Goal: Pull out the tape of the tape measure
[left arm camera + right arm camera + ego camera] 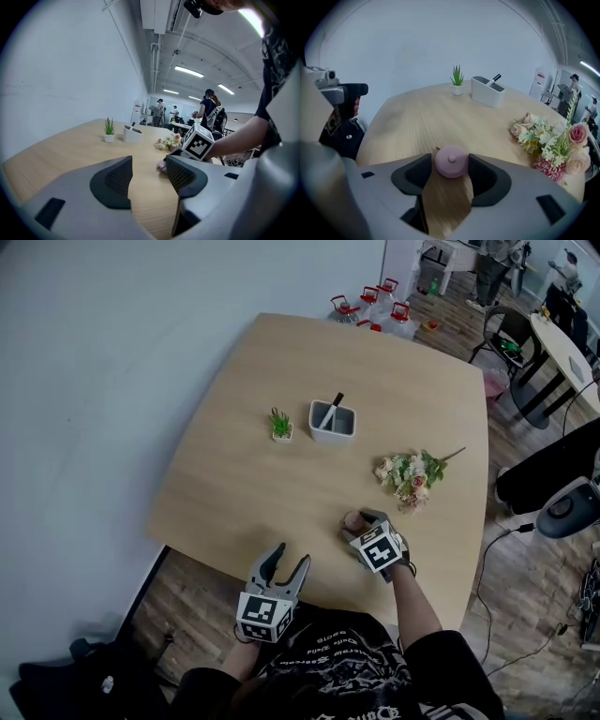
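Observation:
A round pink tape measure [451, 161] lies flat on the wooden table [281, 493] near its front edge, also seen as the pink tape measure [352, 519] in the head view. My right gripper [450, 165] has its jaws on either side of it, close to its rim, and I see no firm squeeze. No tape is drawn out. My left gripper [292, 557] hovers at the table's front edge, left of the right one, open and empty. In the left gripper view the left gripper [149, 171] points at the tape measure [161, 166].
A bouquet of flowers [412, 474] lies just beyond the right gripper. A white pen holder [333, 422] and a small potted plant [280, 425] stand mid-table. Chairs, desks and people fill the room at the back right.

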{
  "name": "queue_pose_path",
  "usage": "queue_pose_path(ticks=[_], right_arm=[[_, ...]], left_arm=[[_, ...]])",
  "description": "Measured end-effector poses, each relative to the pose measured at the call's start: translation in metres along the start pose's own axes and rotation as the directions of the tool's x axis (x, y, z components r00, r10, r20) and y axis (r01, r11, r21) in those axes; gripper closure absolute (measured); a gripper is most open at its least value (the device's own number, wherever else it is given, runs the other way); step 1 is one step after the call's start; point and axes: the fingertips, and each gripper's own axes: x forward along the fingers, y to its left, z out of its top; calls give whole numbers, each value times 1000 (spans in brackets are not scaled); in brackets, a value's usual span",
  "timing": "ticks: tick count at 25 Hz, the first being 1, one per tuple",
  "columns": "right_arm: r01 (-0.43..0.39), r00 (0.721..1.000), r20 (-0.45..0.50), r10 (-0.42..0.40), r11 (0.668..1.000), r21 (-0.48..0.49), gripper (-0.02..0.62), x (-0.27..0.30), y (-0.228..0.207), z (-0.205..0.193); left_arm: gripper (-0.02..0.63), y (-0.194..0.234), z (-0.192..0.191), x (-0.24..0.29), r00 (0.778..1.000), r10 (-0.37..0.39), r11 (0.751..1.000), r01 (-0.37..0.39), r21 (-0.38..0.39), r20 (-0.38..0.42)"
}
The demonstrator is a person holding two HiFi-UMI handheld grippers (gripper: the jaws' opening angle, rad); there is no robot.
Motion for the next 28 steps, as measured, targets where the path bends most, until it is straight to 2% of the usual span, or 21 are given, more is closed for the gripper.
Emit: queue_pose_path(ticks=[3, 7, 10, 18, 23, 26, 28], right_arm=[[-3, 1000, 4, 3, 999, 52, 367, 1, -1, -1], [7, 1000, 3, -8, 995, 95, 370, -1, 0, 0], [13, 999, 35, -18, 990, 138, 370, -8, 4, 5], [37, 988, 145, -60, 988, 152, 370, -69, 15, 32], [57, 976, 201, -84, 989, 136, 370, -116, 23, 43], [98, 968, 219, -120, 990, 105, 370, -140, 27, 41], [99, 969, 220, -117, 991, 91, 370, -151, 34, 39]], left_arm=[[376, 3, 1, 3, 1000, -6, 1000, 6, 0, -2], [376, 1, 3, 6, 1000, -29, 999, 30, 16, -4], [376, 2, 3, 7, 999, -47, 999, 48, 14, -7], [376, -14, 9, 21, 992, -124, 991, 125, 48, -9], [376, -36, 20, 28, 979, -205, 975, 204, 83, 1], [379, -55, 29, 31, 959, -282, 954, 278, 115, 16], [379, -65, 32, 31, 949, -316, 942, 311, 130, 20]])
